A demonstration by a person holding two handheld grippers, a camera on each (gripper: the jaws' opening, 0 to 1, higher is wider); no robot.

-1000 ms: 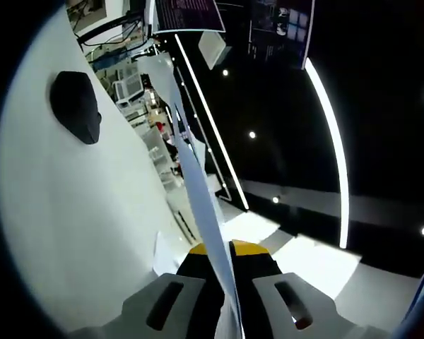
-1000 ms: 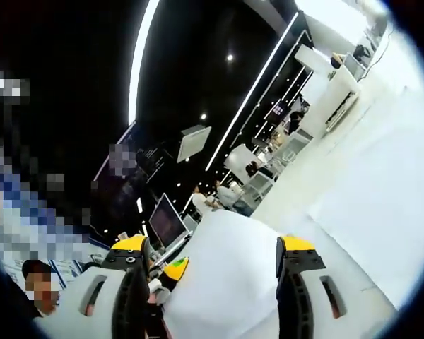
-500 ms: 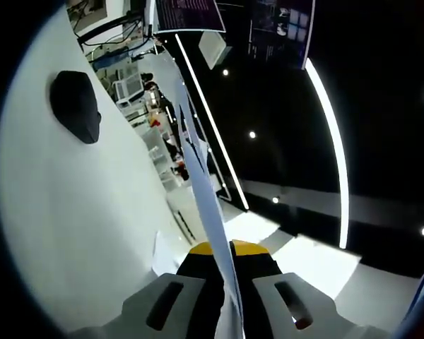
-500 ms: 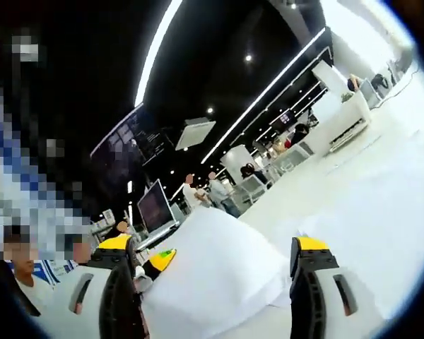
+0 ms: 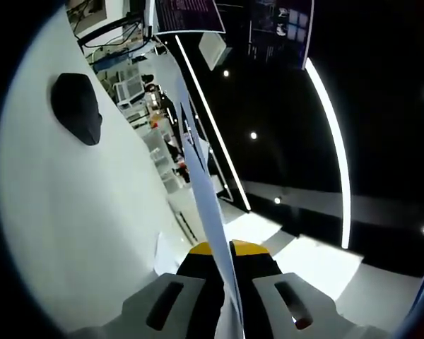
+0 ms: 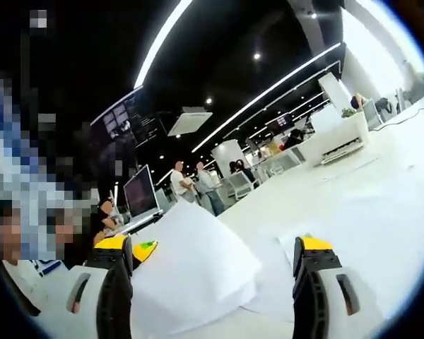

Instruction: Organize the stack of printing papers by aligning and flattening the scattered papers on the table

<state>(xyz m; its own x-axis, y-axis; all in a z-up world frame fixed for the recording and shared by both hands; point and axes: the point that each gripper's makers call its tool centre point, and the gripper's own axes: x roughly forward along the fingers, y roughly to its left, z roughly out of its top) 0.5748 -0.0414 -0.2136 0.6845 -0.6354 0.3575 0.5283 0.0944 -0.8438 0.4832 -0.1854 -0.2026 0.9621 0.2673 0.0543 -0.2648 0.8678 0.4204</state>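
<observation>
Smooth white table (image 5: 71,212) in a dark hall lit by long white strip lights (image 5: 332,134).
The white paper stack (image 6: 191,272) lies between the released right claw (image 6: 212,282); the left claw (image 5: 222,272) grasps thin white paper sheets (image 5: 201,191) edge-on, their long axis running away from the claw, near a black rounded object (image 5: 78,106).

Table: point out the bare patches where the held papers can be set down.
In the left gripper view, the white table is bare between the black object and the left gripper, which pinches the papers edge-on. In the right gripper view, it is bare right of the paper stack; crowded between the open right gripper.
</observation>
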